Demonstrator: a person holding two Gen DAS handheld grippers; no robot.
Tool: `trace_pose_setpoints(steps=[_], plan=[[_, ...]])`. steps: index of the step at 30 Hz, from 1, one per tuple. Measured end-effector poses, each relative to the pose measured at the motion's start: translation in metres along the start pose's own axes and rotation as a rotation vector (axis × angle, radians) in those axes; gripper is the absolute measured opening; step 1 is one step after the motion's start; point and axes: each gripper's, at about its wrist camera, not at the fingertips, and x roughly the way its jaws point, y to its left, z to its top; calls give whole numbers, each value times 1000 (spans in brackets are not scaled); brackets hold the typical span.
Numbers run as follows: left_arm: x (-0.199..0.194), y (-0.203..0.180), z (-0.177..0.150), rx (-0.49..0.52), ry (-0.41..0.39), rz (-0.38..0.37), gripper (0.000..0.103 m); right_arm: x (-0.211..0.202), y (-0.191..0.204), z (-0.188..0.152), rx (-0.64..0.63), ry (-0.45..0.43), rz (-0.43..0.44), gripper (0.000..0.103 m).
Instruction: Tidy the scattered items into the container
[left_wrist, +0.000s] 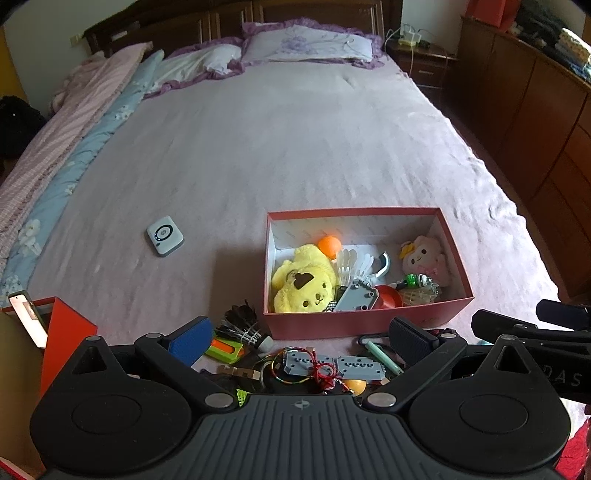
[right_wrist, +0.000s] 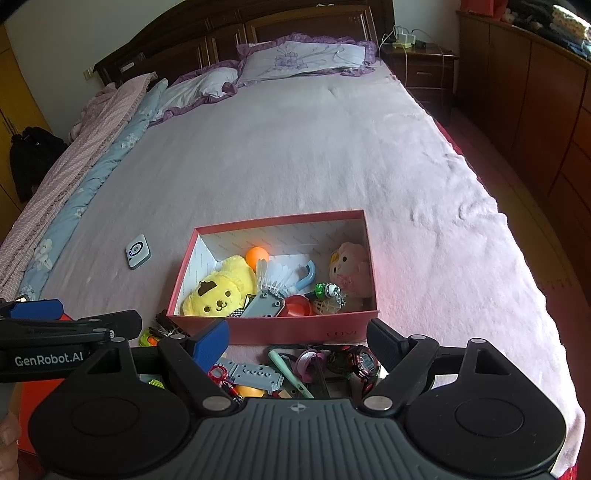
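A pink-red shoe box (left_wrist: 365, 322) (right_wrist: 295, 329) lies open on the bed. It holds a yellow plush (left_wrist: 301, 282), an orange ball (left_wrist: 330, 245), a white shuttlecock (left_wrist: 349, 266), a pink plush (left_wrist: 424, 258) and a grey block (left_wrist: 356, 297). In front of the box lie loose items: a black shuttlecock (left_wrist: 243, 325), grey perforated blocks (left_wrist: 332, 365), a mint pen (right_wrist: 288, 373) and a red-black watch (right_wrist: 360, 360). My left gripper (left_wrist: 299, 339) hangs open above this pile. My right gripper (right_wrist: 299, 339) is open too, over the pen and watch, gripping nothing.
A small white device (left_wrist: 165, 235) lies alone on the bed left of the box. A red lid (left_wrist: 62, 332) stands at the near left edge. Folded quilts (left_wrist: 74, 147) line the bed's left side, with pillows (left_wrist: 306, 44) at the head. A dark wardrobe (left_wrist: 535, 110) runs along the right.
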Motion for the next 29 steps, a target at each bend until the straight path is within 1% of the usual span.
trace_pose_setpoints(steps=[11, 29], plan=[[-1, -1, 0, 8, -9, 19, 103, 0, 1, 0, 4, 4, -2, 86], [1, 2, -1, 2, 12, 30, 103, -1, 4, -2, -4, 8, -1, 88]])
